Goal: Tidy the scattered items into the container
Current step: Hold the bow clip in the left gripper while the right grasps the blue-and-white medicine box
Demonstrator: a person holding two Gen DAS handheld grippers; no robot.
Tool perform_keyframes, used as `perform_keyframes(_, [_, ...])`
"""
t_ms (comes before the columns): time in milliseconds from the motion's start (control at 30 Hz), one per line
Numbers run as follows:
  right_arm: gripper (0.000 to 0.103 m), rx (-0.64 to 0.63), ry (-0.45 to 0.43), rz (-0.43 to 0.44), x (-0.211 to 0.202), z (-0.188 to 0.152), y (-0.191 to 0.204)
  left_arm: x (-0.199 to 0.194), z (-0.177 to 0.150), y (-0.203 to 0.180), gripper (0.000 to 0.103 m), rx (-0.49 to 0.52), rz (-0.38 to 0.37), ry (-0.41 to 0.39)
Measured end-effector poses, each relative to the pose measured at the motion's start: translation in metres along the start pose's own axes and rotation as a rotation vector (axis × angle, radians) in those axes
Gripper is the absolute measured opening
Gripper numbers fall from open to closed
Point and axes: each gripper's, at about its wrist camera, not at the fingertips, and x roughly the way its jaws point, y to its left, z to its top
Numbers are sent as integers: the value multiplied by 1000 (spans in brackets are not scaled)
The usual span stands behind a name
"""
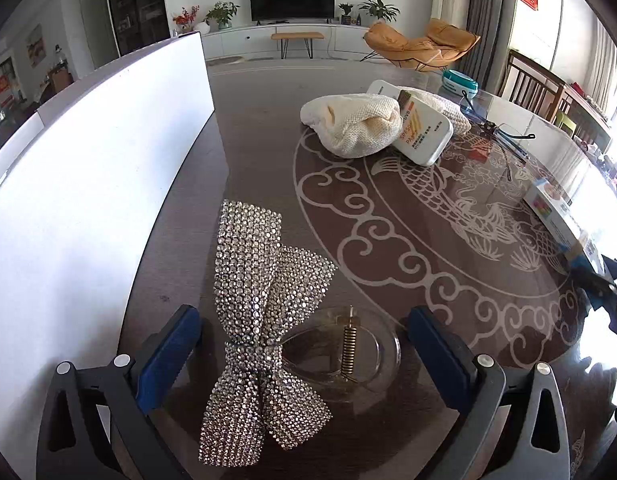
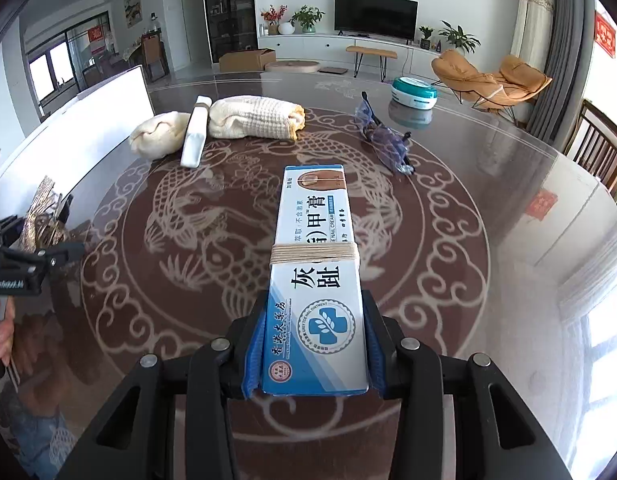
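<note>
A rhinestone bow hair clip [image 1: 260,332] with a clear oval clasp lies on the table between the pads of my left gripper [image 1: 304,344], which is open around it without touching. The white container [image 1: 88,184] stands just left of it; it also shows in the right wrist view [image 2: 80,132]. My right gripper [image 2: 314,344] is shut on a blue and white nail cream box [image 2: 316,264] bound with thread, held above the table. The box and right gripper show at the right edge of the left wrist view [image 1: 560,216].
Two cream knitted cloths [image 2: 256,118] and a flat white pack [image 2: 194,136] lie at the back of the dark patterned table [image 2: 448,240]. Glasses in a clear bag [image 2: 382,136] lie right of them. A teal round tin [image 2: 414,94] stands farther back.
</note>
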Motion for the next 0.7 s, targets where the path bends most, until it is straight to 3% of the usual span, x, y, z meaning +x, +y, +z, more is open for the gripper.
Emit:
perform_keyframes(100, [43, 19, -2, -7, -28, -34, 1, 0, 0, 0, 103, 0, 0, 0])
perform_keyframes(233, [46, 41, -1, -26, -38, -46, 0, 0, 0, 0, 103, 0, 0, 0])
perform_keyframes(300, [72, 38, 21, -56, -33, -44, 2, 0, 0, 0, 103, 0, -1, 0])
perform_keyframes(333, [94, 44, 39, -68, -31, -45, 1, 0, 0, 0, 103, 0, -2, 0])
perform_keyframes(367, [99, 56, 48, -59, -29, -45, -2, 0, 0, -1, 103, 0, 0, 0])
perform_keyframes(700, [103, 61, 54, -57, -27, -45, -2, 0, 0, -1, 103, 0, 0, 0])
